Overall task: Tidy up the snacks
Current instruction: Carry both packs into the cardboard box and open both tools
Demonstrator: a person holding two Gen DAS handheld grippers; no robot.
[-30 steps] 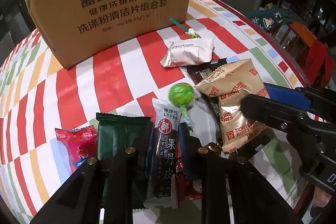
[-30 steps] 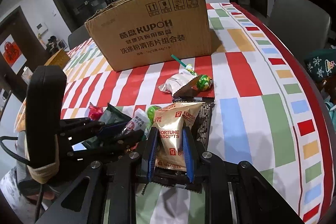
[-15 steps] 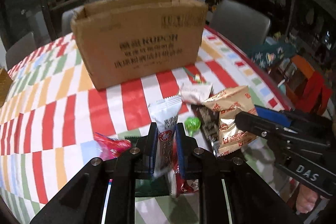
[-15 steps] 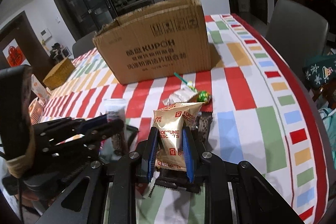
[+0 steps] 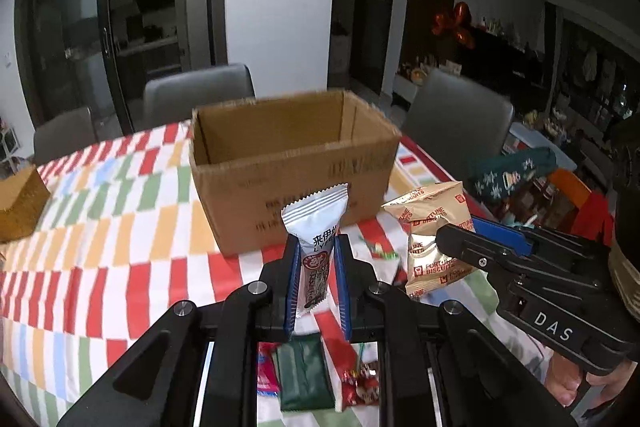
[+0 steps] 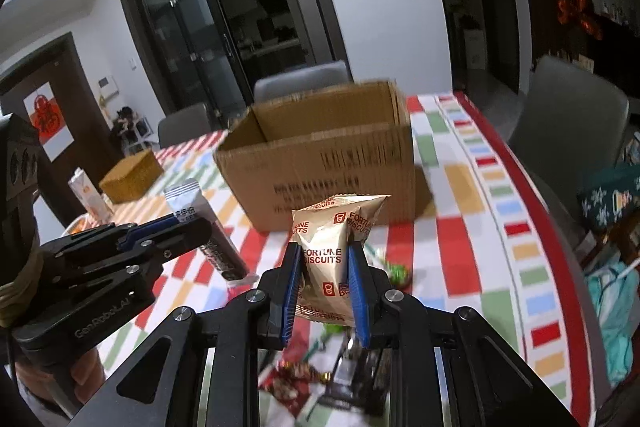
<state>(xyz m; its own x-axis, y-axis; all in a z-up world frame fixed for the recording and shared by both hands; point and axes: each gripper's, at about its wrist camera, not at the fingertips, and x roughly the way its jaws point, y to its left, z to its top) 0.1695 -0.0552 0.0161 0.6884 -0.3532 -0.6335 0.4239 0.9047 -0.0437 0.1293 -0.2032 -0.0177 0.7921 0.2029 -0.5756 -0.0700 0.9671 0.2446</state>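
Behind the checked tabletop (image 5: 120,235) you have dark glass doors and grey chairs, with an open cardboard box (image 5: 294,167) at frame centre, its printing too blurred to read. Your left hand-held gripper (image 5: 316,287) is clamped on a slim white-and-dark snack stick (image 5: 318,243), held upright in the lower middle of the frame, Chinese characters and a red round seal on its wrapper. Your right hand-held gripper (image 6: 325,291) pinches a puffy gold packet (image 6: 334,247) reading "FORTUNE BISCUITS" in red, also upright, just before the box. Both tools are raised above the tabletop, side by side; "DAS" shows on the right one's body. Below, a dark green packet (image 5: 304,375) and red sweets (image 5: 360,387) lie on the cloth.
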